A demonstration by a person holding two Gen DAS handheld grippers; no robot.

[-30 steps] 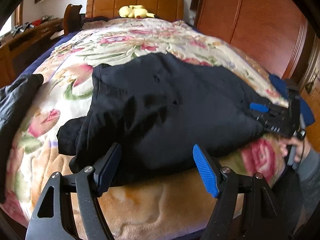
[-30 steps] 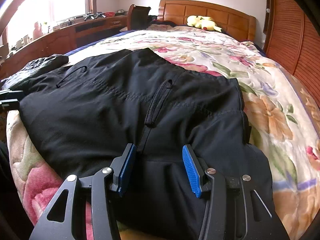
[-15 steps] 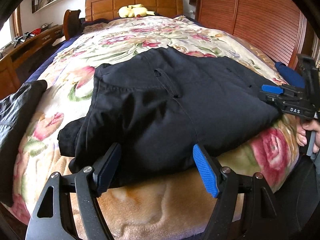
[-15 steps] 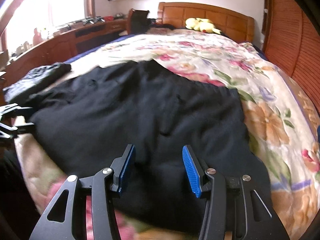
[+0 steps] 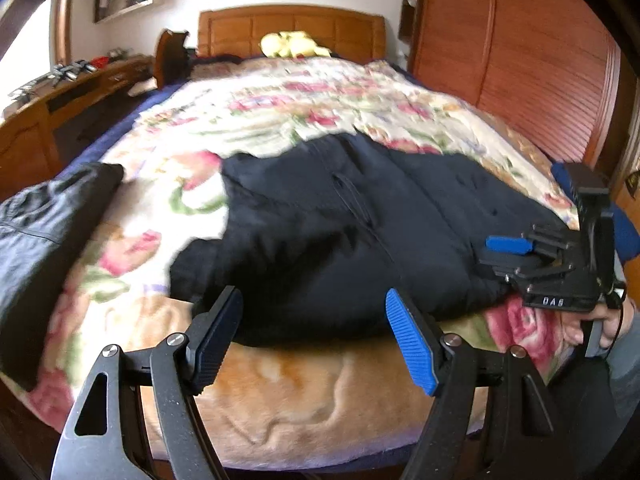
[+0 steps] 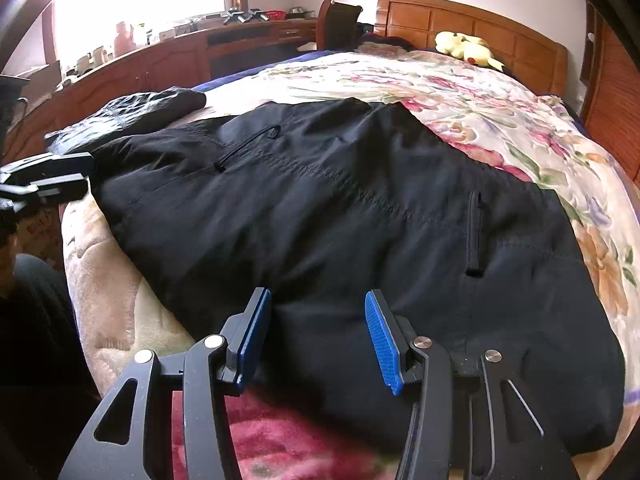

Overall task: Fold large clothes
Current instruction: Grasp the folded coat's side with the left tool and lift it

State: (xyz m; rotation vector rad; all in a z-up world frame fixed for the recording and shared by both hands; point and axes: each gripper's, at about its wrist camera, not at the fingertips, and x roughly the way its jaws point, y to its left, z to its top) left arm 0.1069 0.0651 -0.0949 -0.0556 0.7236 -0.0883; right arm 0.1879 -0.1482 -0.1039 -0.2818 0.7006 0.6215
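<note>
A large black garment (image 5: pixel 344 232) lies folded and spread across the foot of the bed; it fills the right wrist view (image 6: pixel 340 208), with seams and zip pockets showing. My left gripper (image 5: pixel 316 332) is open and empty, just short of the garment's near edge. My right gripper (image 6: pixel 316 332) is open and empty, its fingertips over the garment's near edge. The right gripper also shows in the left wrist view (image 5: pixel 516 252) at the garment's right end. The left gripper shows at the left edge of the right wrist view (image 6: pixel 44 176).
The bed has a floral blanket (image 5: pixel 304 112) and a wooden headboard (image 5: pixel 292 32) with a yellow plush toy (image 6: pixel 468 50). A second dark garment (image 5: pixel 44 232) lies on the bed's left side. A wooden desk (image 6: pixel 160 60) runs along the left, a wardrobe (image 5: pixel 520 60) on the right.
Both grippers have shifted a little; the left wrist view has pulled back and the right has swung left. The garment lies as before. Both stay open.
</note>
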